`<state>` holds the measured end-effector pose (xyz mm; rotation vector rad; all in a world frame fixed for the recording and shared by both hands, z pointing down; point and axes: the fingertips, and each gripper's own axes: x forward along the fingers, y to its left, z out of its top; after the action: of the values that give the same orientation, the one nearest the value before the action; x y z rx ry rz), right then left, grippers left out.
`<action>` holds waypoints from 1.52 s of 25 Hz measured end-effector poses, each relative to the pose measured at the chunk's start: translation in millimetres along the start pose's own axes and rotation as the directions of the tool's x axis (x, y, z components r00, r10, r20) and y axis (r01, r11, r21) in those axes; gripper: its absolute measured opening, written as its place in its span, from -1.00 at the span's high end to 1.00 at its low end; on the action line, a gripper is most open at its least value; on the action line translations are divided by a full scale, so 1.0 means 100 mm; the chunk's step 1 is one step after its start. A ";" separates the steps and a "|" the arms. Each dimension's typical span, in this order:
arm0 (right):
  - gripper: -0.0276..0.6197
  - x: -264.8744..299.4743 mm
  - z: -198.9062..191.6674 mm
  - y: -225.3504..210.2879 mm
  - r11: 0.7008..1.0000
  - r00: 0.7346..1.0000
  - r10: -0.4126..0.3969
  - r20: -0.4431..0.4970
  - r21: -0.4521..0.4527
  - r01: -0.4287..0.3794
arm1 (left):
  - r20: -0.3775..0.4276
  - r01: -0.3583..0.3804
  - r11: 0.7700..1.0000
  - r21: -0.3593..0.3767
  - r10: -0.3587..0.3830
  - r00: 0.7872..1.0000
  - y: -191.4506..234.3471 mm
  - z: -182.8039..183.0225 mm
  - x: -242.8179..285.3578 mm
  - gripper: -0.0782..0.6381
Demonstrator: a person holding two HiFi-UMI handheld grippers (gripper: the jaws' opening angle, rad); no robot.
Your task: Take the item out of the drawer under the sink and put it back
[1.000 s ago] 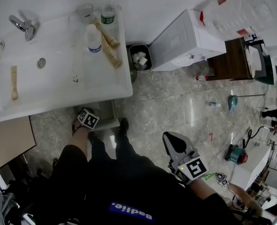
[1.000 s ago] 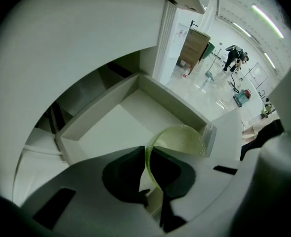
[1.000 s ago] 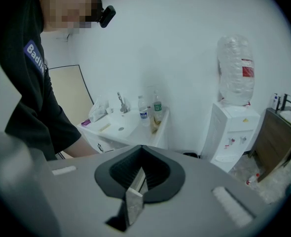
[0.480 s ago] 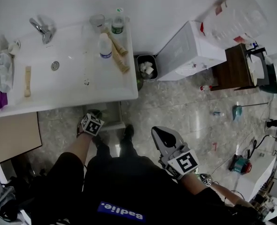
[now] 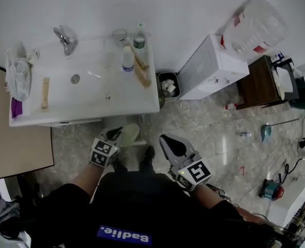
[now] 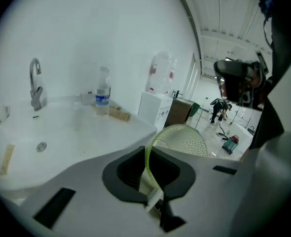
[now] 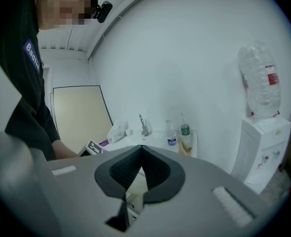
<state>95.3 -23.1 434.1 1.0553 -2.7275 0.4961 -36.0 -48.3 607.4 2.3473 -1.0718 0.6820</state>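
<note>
The left hand-held gripper (image 5: 113, 134) is clamped on the thin rim of the pale green strainer (image 5: 127, 134); the strainer's bowl juts forward and slightly right from the jaws, its rim standing edge-on between them in the left gripper view; it hangs just below the front edge of the counter (image 5: 142, 105), clear of the drawer, which I cannot make out behind it; the right hand-held gripper (image 5: 164, 137) waits nearby to the right, jaws drawn together, empty; judging by this, the return goes forward and down under the sink.
</note>
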 end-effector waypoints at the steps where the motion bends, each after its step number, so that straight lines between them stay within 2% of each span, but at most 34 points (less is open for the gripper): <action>1: 0.91 0.00 0.03 0.04 1.000 1.000 0.003 0.010 -0.002 -0.003 | 0.035 0.012 1.000 0.006 -0.012 0.999 -0.08 0.14 -0.11 0.72; 5: 0.91 0.01 0.22 0.12 1.000 0.999 -0.003 0.048 -0.027 0.004 | 0.162 0.038 0.999 0.039 -0.043 0.986 -0.31 0.67 -0.52 0.72; 9: 0.91 0.02 0.35 0.13 0.999 0.997 -0.026 0.078 -0.023 0.028 | 0.244 0.038 0.998 0.052 -0.050 0.969 -0.39 1.01 -0.89 0.72; 18: 0.91 0.12 0.48 0.15 0.999 0.995 -0.032 0.097 -0.005 0.033 | 0.428 0.065 0.996 0.064 -0.086 0.900 -0.58 1.55 -1.61 0.72; 23: 0.91 0.21 0.48 0.28 1.000 0.996 -0.002 0.089 -0.016 0.003 | 0.473 0.096 0.992 0.083 -0.123 0.872 -0.71 1.68 -1.82 0.72; 27: 0.91 0.25 0.47 0.32 1.000 0.996 0.013 0.084 -0.025 -0.011 | 0.481 0.104 0.990 0.099 -0.139 0.865 -0.76 1.70 -1.88 0.72; 33: 0.91 0.27 0.45 0.36 0.999 0.997 0.022 0.080 -0.025 -0.020 | 0.480 0.091 0.991 0.101 -0.129 0.868 -0.74 1.62 -1.89 0.72; 38: 0.91 0.26 0.45 0.40 0.999 0.997 0.027 0.075 -0.031 -0.024 | 0.502 0.107 0.991 0.086 -0.136 0.854 -0.75 1.61 -1.92 0.72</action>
<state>47.2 -27.6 390.1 1.0539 -2.8079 0.4263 -48.0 5.6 351.9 2.6936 -1.1034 0.0301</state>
